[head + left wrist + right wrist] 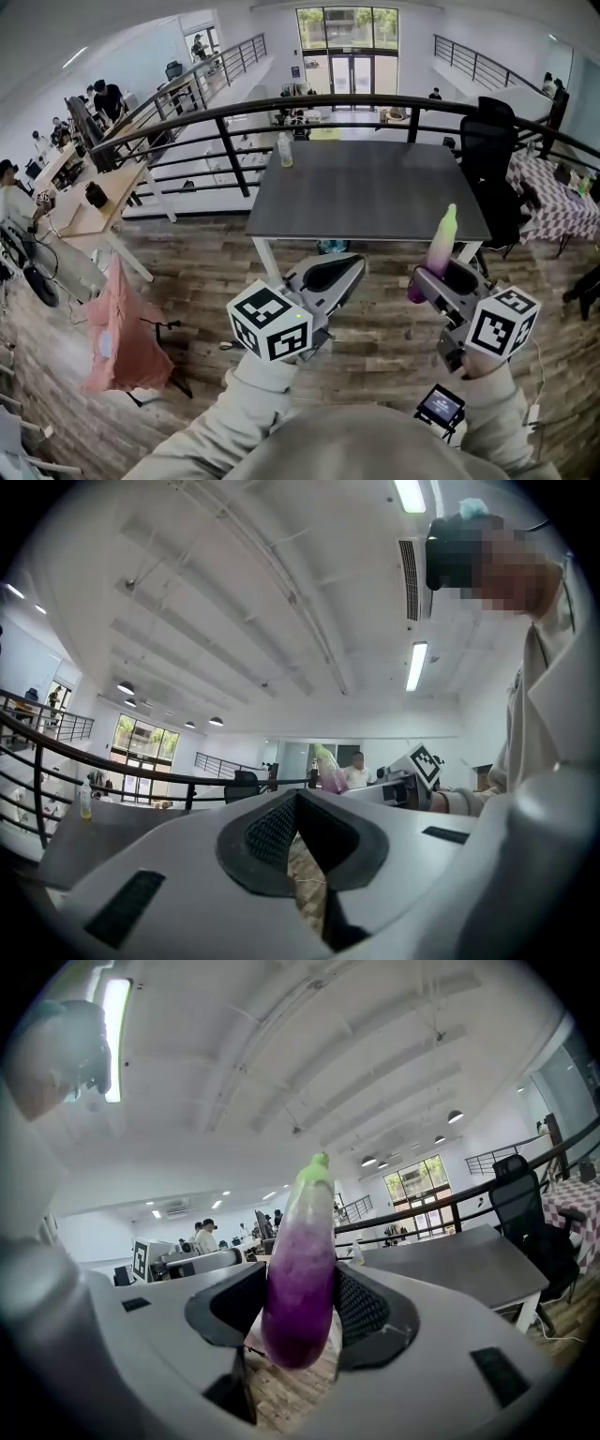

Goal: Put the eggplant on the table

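Two pale beige sleeves [246, 398] reach forward from the bottom of the head view, and each hand carries a grey two-jaw gripper roughly level. The print on show is the black-and-white square marker pattern on each gripper's white cube; a small lit screen [439, 405] sits by the right wrist, its contents too small to read.

The left gripper [298, 801] has its ribbed black pads pressed together at the tips, and brown wooden plank floor [375, 323] shows through the slit behind them. The right gripper [302, 1302], level with it and well apart, pinches a long purple eggplant with a pale green top [302, 1269] low on its body. The eggplant stands nearly upright, green end up. It hangs in the air over the floor, just before the near edge of the dark grey rectangular table [375, 192], not resting on it.

At the table's far left corner stands a pale clear bottle [285, 150]. A curved black metal railing [281, 103] runs behind the table, and a black office chair [487, 141] stands at its right.
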Tool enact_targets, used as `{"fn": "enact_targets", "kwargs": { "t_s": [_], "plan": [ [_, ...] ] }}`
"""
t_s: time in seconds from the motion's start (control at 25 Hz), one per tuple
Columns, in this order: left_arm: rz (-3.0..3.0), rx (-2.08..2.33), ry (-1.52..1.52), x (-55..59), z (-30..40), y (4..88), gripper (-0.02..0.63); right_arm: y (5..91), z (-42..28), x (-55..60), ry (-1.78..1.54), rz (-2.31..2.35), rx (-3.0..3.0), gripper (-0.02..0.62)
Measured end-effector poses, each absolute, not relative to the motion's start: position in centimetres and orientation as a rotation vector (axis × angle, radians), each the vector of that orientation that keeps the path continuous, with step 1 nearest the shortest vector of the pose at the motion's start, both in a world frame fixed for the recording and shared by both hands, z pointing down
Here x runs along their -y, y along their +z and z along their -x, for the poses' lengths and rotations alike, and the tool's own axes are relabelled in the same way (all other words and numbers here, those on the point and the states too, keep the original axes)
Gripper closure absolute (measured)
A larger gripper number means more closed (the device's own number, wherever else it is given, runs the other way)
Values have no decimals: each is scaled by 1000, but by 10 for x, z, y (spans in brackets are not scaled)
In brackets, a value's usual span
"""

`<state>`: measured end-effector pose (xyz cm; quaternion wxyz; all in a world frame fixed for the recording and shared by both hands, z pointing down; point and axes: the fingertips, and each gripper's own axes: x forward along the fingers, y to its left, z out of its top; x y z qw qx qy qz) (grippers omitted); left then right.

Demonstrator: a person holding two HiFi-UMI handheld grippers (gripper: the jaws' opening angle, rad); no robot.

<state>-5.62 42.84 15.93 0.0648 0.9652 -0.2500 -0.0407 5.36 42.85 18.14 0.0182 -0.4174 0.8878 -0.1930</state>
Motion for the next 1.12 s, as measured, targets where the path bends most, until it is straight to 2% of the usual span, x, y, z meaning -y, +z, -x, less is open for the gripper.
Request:
{"fn": "enact_targets", "kwargs": {
  "t_s": [0.48, 0.84, 1.12],
  "plan": [
    [-2923, 732, -56, -448, -26, 164, 604, 182, -124, -453, -698, 1158, -2685, 359],
    [-2910, 797, 15, -427, -25, 164, 604, 180, -154, -445, -633, 1156, -2682, 360],
    [-2900, 739, 32, -408, -42, 184, 604, 205, -167, -424, -703, 1200, -2652, 360]
  ]
}}
